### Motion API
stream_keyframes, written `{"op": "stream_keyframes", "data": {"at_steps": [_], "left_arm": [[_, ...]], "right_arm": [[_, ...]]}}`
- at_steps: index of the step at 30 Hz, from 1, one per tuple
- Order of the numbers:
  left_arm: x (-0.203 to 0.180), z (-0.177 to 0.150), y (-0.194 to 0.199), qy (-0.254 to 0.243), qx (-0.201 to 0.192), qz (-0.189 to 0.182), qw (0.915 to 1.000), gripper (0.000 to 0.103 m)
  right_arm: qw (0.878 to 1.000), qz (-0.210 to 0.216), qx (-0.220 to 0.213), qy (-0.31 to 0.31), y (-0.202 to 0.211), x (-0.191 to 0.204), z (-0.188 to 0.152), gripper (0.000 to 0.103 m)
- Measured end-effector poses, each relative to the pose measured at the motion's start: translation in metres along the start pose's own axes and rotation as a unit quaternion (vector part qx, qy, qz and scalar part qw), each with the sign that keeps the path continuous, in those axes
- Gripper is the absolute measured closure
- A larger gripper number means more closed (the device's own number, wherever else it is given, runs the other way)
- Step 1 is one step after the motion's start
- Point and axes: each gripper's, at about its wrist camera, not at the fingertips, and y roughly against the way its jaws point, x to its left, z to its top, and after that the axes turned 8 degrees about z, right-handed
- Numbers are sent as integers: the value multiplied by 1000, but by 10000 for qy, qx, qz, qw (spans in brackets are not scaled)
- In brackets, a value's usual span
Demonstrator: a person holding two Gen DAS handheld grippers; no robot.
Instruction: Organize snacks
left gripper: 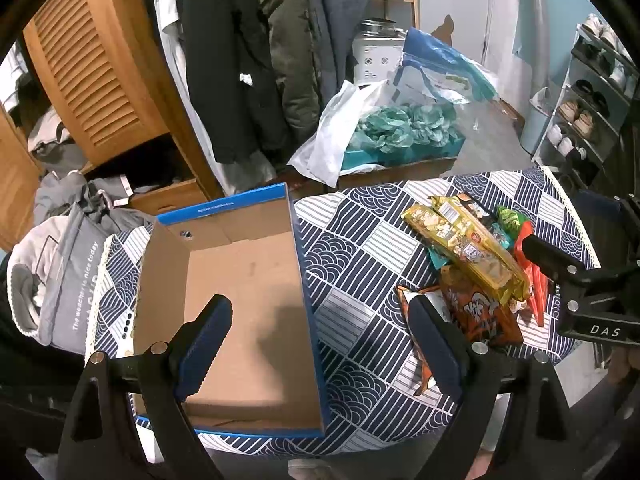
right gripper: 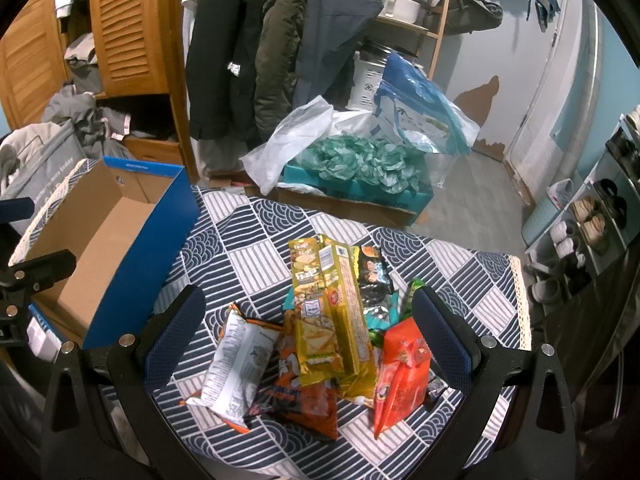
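Note:
An empty blue cardboard box [left gripper: 304, 280] [right gripper: 140, 264] stands on the left of a table with a navy-and-white patterned cloth [left gripper: 360, 264] [right gripper: 248, 248]. A heap of snack packets lies on the right: long yellow packets [left gripper: 472, 248] [right gripper: 328, 312], an orange one [left gripper: 480, 312] [right gripper: 304, 400], a red-orange one [right gripper: 404, 368], a white one [right gripper: 236, 364] and a dark one [right gripper: 372, 276]. My left gripper [left gripper: 320, 344] hangs open over the box's right wall. My right gripper [right gripper: 308, 336] [left gripper: 560, 264] hovers open above the heap, holding nothing.
Behind the table, a teal box of crumpled teal paper [left gripper: 400, 132] [right gripper: 360, 164] sits with plastic bags. Coats [left gripper: 256, 60] hang beside a wooden louvred wardrobe [left gripper: 92, 76]. A shoe rack [left gripper: 592, 104] [right gripper: 588, 232] stands at the right, a grey bag [left gripper: 68, 280] at the left.

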Motion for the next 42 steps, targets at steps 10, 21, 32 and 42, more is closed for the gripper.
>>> {"op": "stream_keyframes", "data": {"at_steps": [10,21,32,42], "left_arm": [[-2,-4,-1,8,13,-4,10000,12],[-4,-5,-1,-11,24,-22,10000,12],[-24,7,-16,-161,369,-74,9992,12],[-48,12,-43,-254,849,-131,9960,12]], "right_arm": [[10000,0,-1,-3,1,-3,-1,2],[10000,-18,9,-48,2,-6,-3,2],[9998,-137,26,-115,1,-32,-10,2],[9983,-323,314,-366,-7,-79,-32,2]]}}
